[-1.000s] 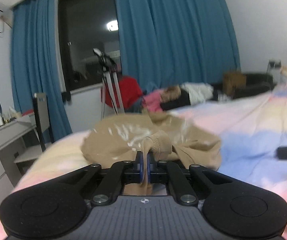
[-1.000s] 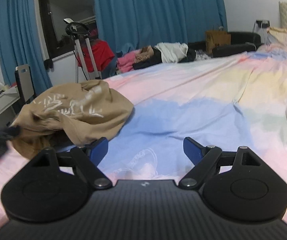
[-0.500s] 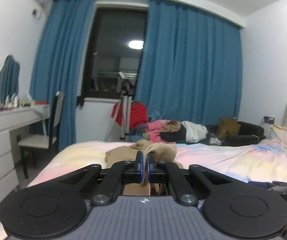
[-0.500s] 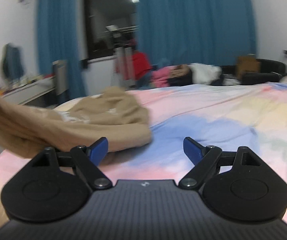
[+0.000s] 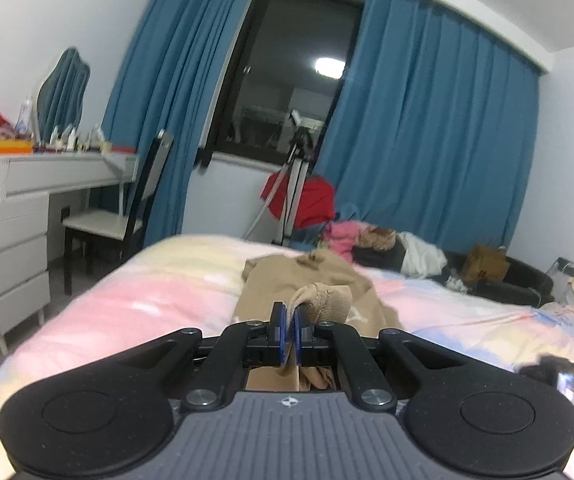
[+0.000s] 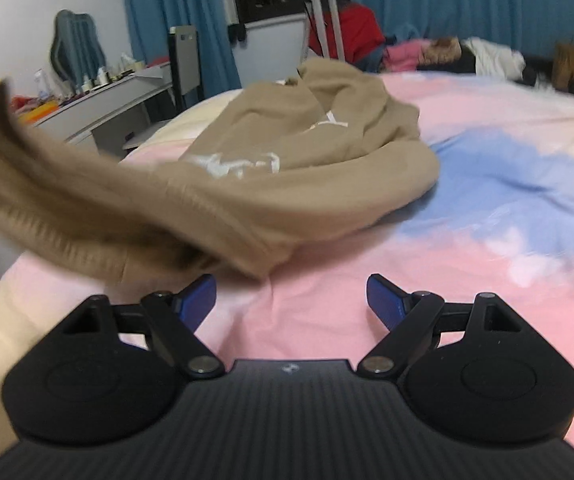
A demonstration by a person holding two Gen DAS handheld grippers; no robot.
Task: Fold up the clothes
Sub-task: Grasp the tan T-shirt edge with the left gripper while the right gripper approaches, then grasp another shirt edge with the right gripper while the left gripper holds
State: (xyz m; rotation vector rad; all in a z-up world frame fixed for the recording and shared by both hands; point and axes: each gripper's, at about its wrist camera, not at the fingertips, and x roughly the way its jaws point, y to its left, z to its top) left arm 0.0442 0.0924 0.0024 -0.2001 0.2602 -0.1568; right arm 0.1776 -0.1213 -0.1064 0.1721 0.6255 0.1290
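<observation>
My left tool pinched the tan sweatshirt's ribbed cuff, its grip partly hidden; my right tool gaped wide above the bed, the lifted sleeve blurred.

A tan garment trails, blurred, off the bed beyond the right gripper's spread fingers.

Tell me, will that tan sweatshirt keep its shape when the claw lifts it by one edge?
Probably not. The tan sweatshirt with white print looks floppy: it stretches and sags from the left claw, shut on its ribbed edge. It likely drags rather than slides, since most of it lies bunched on the pastel bedsheet.
</observation>
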